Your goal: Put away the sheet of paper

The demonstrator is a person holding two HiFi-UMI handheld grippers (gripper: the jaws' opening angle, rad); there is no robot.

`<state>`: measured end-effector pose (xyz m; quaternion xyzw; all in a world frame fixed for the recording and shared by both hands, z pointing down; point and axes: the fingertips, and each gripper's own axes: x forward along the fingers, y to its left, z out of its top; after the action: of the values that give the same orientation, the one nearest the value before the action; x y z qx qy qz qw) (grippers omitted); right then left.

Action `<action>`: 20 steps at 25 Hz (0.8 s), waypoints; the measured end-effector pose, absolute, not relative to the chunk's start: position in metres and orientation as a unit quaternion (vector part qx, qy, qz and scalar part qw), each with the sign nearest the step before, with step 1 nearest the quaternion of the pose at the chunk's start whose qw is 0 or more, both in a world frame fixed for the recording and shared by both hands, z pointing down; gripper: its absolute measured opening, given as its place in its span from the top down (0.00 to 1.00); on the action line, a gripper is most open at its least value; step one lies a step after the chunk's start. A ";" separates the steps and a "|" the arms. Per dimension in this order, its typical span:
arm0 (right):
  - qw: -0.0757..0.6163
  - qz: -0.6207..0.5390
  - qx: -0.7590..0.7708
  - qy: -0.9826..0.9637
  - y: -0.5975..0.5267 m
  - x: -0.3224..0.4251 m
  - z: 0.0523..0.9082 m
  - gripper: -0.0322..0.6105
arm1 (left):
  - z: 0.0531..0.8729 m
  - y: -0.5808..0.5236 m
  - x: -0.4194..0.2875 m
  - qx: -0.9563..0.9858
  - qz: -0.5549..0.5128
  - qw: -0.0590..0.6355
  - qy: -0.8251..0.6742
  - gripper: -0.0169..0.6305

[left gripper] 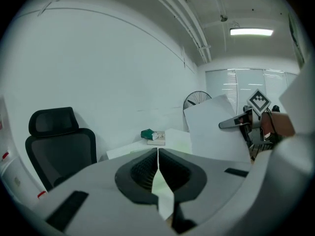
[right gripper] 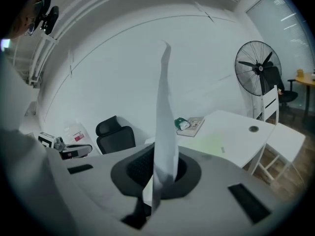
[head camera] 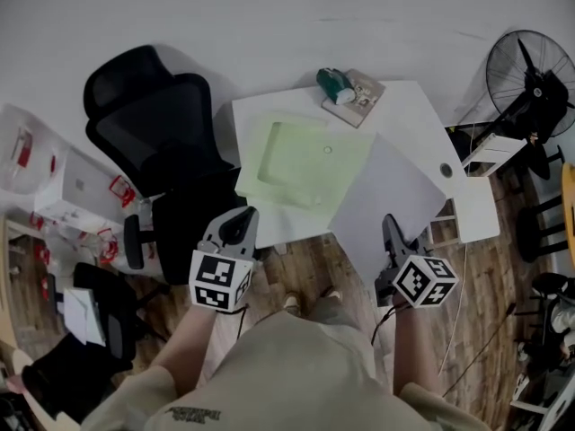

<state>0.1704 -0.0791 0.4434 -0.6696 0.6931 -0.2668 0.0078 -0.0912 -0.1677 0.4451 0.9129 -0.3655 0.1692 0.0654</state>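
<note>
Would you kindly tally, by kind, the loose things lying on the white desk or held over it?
green folder: 1
sheet of paper: 1
book: 1
teal item on the book: 1
Total: 4

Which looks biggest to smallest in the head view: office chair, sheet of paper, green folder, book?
1. office chair
2. sheet of paper and green folder: about alike, not ranked; the paper is lifted nearer the camera.
3. book
</note>
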 end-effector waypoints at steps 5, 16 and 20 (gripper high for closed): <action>0.008 -0.297 -0.661 0.689 -0.112 0.173 0.467 0.91 | 0.467 -0.192 -0.088 0.908 0.178 0.090 -0.368 0.94; -0.021 -0.342 -0.638 0.689 -0.181 0.190 0.527 0.91 | 0.504 -0.237 -0.069 0.891 0.203 0.125 -0.386 0.94; -0.030 -0.364 -0.620 0.694 -0.203 0.197 0.548 0.91 | 0.518 -0.249 -0.061 0.880 0.222 0.137 -0.397 0.94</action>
<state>0.1971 -0.2033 0.5484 -0.6203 0.6944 -0.3635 -0.0298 -0.0606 -0.2494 0.5177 0.8800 -0.3973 0.2215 0.1370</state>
